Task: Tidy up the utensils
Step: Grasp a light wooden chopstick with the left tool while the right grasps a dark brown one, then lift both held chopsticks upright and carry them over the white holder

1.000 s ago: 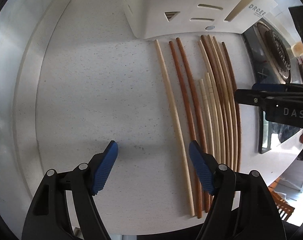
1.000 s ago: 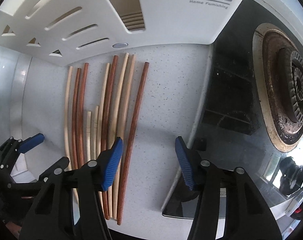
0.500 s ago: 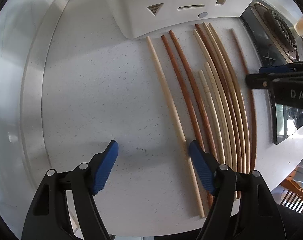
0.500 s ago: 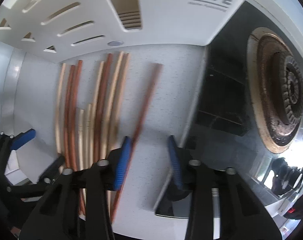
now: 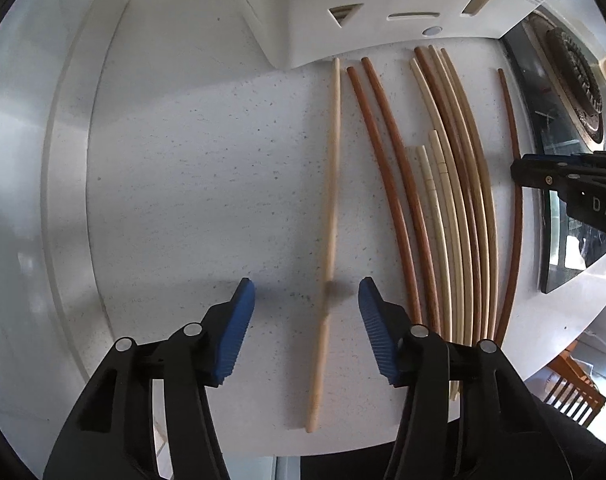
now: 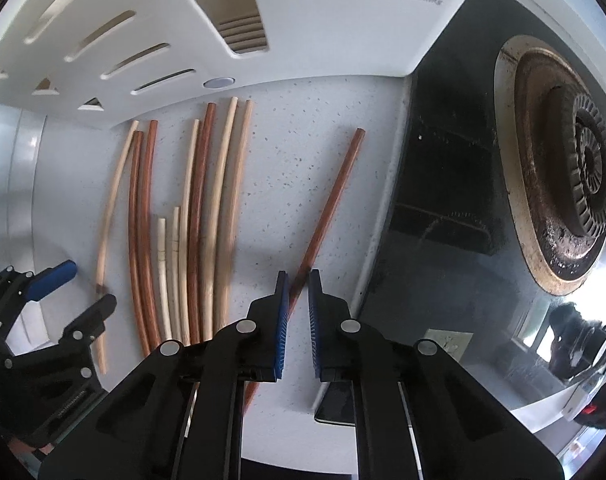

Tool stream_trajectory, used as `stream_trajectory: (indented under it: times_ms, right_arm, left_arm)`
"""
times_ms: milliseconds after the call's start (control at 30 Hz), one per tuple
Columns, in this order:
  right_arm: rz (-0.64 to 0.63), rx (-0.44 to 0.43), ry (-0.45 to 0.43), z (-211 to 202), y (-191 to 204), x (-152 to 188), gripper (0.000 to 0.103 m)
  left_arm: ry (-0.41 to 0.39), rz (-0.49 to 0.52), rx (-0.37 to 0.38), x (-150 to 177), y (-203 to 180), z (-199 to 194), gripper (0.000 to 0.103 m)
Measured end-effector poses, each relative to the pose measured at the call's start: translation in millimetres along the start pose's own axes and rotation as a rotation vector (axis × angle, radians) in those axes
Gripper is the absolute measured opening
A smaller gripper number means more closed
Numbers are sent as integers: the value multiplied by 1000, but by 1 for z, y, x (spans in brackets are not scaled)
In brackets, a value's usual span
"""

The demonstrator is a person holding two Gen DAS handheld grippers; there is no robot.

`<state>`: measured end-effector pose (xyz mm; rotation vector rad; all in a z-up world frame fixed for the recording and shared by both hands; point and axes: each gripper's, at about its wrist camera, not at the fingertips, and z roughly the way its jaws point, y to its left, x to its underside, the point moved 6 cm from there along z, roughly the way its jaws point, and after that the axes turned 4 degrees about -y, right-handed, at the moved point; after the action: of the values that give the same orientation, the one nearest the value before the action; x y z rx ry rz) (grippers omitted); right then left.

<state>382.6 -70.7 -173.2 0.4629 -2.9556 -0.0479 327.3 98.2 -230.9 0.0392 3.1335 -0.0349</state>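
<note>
Dark brown chopstick (image 6: 331, 204) lies angled on the white tabletop (image 6: 299, 140), apart from the chopstick row (image 6: 191, 216), pinched near its lower part by the right claw (image 6: 299, 280). Left claw (image 5: 307, 300) is spread, straddling a pale chopstick (image 5: 331, 200). White utensil holder (image 6: 151, 8) stands behind; stove burner (image 6: 563, 160) at right.

Chopsticks (image 5: 455, 208) red-brown and cream (mixed); counter (image 5: 207, 184) white, grey-speckled; tongs pads (image 6: 281, 320) blue, ribbed.
</note>
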Motion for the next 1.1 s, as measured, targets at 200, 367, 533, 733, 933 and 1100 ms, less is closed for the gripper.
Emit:
stream_trajectory:
  times_ms: [200, 367, 533, 733, 933, 1100]
  right_arm:
    - [46, -24, 41, 4, -6, -10, 9]
    - [60, -21, 66, 5, -13, -14, 8]
    - [46, -3, 61, 11, -9, -20, 6]
    - [18, -17, 36, 3, -5, -5, 6]
    - [2, -47, 2, -3, -8, 14, 6]
    - [-14, -78, -25, -8, -2, 21, 6]
  left_arm:
    - [20, 30, -31, -17, -9, 2, 47]
    - [27, 38, -37, -27, -6, 1, 17]
    - [34, 62, -39, -42, -14, 5, 6]
    - [39, 81, -14, -30, -19, 5, 6]
    - [0, 73, 9, -15, -20, -2, 6]
    - [-70, 51, 14, -14, -30, -25, 6]
